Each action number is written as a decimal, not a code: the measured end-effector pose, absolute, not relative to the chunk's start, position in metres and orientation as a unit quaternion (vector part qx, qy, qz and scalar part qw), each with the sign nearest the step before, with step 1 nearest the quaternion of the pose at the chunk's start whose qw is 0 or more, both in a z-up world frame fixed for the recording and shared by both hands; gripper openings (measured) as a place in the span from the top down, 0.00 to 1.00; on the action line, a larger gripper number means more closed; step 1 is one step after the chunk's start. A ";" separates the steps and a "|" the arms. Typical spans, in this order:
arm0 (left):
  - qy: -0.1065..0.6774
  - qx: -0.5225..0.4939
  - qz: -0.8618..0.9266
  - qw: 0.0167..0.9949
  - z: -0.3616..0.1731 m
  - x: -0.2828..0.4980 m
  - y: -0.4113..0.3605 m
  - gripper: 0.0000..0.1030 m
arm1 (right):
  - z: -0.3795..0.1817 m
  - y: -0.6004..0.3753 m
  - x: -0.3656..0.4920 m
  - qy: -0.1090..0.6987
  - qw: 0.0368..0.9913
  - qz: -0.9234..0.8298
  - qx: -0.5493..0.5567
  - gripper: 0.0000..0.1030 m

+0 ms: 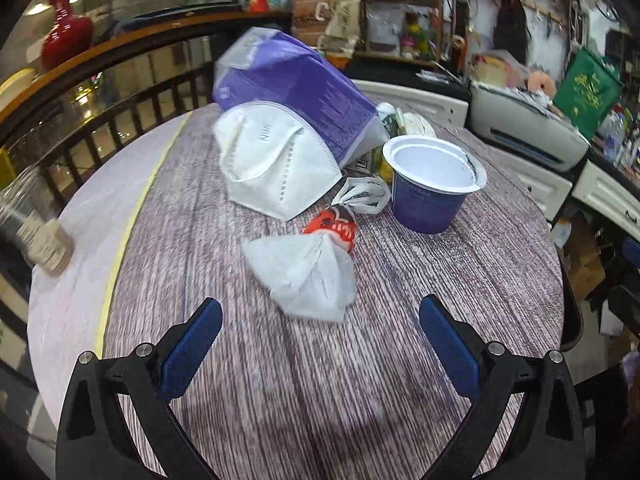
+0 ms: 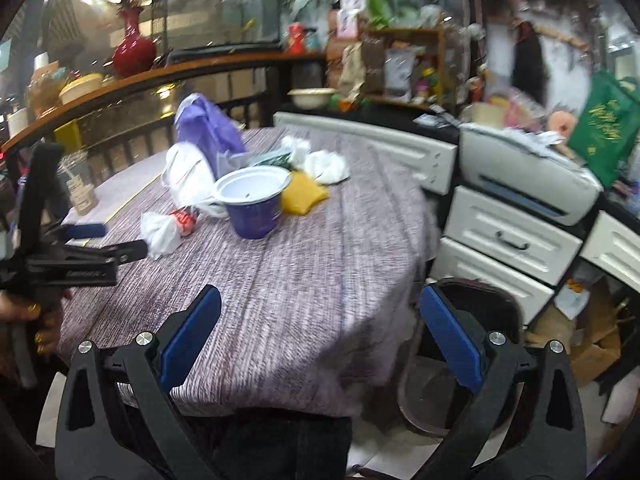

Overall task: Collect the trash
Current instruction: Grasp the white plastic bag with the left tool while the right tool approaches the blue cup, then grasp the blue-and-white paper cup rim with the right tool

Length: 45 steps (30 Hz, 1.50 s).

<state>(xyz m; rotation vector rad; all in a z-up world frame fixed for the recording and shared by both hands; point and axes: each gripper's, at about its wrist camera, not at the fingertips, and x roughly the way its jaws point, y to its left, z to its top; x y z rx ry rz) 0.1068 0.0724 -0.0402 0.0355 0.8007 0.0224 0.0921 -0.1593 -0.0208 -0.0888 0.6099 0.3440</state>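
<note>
Trash: white knotted bag (image 1: pixel 306 274), face mask (image 1: pixel 272 164), purple cup (image 1: pixel 432 184), purple packet (image 1: pixel 288 88), clustered mid-table (image 1: pixel 360 380).
Obscured: items behind cup, unclear.
Surroundings: jar (image 1: pixel 36 224) at table's left edge; bin (image 2: pixel 460 360) beside table.
Left gripper (image 1: pixel 320 344): jaws spread, empty, near bag.
Right gripper (image 2: pixel 320 336): jaws spread, empty.

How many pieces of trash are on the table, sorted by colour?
White: 4, face mask, knotted bag, two crumpled wads
Purple: 2, cup, plastic bag
Yellow: 1, packet
Total: 7, though the heap may hide more.
</note>
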 end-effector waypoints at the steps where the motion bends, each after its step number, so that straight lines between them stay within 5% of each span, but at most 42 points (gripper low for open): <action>1: 0.394 0.025 0.007 0.919 -0.040 0.114 0.071 0.05 | -0.024 -0.156 0.099 0.308 0.934 0.174 -0.048 0.05; 8: 0.414 0.080 -0.013 0.907 -0.040 0.154 0.065 0.15 | -0.032 -0.150 0.121 0.332 0.922 0.193 -0.041 0.05; 14: 0.450 0.089 -0.014 0.888 -0.050 0.172 0.064 0.39 | -0.032 -0.149 0.126 0.327 0.923 0.197 -0.050 0.05; 18: 0.457 0.074 -0.015 0.886 -0.052 0.174 0.064 0.65 | -0.033 -0.147 0.134 0.332 0.920 0.202 -0.053 0.05; 21: 0.452 0.070 -0.015 0.889 -0.051 0.170 0.066 0.73 | -0.032 -0.145 0.138 0.333 0.917 0.212 -0.050 0.05; 45: 0.381 -0.025 -0.020 0.924 -0.018 0.104 0.090 0.76 | -0.041 -0.024 0.242 0.384 0.873 0.261 -0.147 0.05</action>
